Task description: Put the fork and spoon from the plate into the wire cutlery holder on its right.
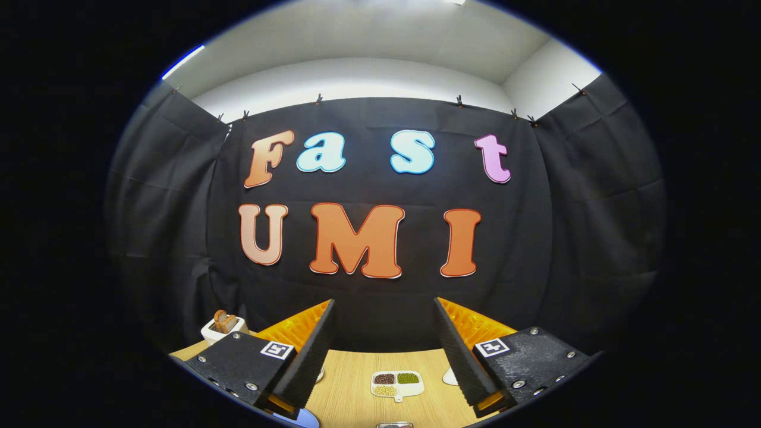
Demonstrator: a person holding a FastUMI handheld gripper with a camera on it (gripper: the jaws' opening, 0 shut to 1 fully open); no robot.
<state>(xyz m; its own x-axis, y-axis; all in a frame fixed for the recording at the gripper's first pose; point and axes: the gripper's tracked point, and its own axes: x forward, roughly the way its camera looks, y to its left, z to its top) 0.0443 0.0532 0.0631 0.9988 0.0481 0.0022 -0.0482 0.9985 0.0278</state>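
The black cloth wall [380, 178] of the booth is faced straight on, and the wooden desk [351, 386] is seen low down, under and between the fingers. The claw [383, 303] is held high and level above the desk, its two fingers are spread wide apart, and nothing is gripped between them, so it is released and empty. Beyond the left finger a white container [209, 330] with brown pieces in it is standing at the far side of the desk. Between the fingers, on the desk, a small divided dish [397, 384] with brown, green and yellow grains is lying. Just beside the right finger a white rim [450, 377] is partly covered; whether this is the plate cannot be told. Where the fork, the spoon and the wire cutlery holder are lying cannot be told either, because the near part of the desk is hidden by the fingers. Such an empty, raised claw is fitting both for the moment before a piece of cutlery is fetched and for the moment after the pieces are dropped into the holder, so the stage is left open. For good work from here, it is judged that the claw should be tilted down first, so that the plate and the holder are brought into sight. The fingers should be kept open until a handle is truly between them.
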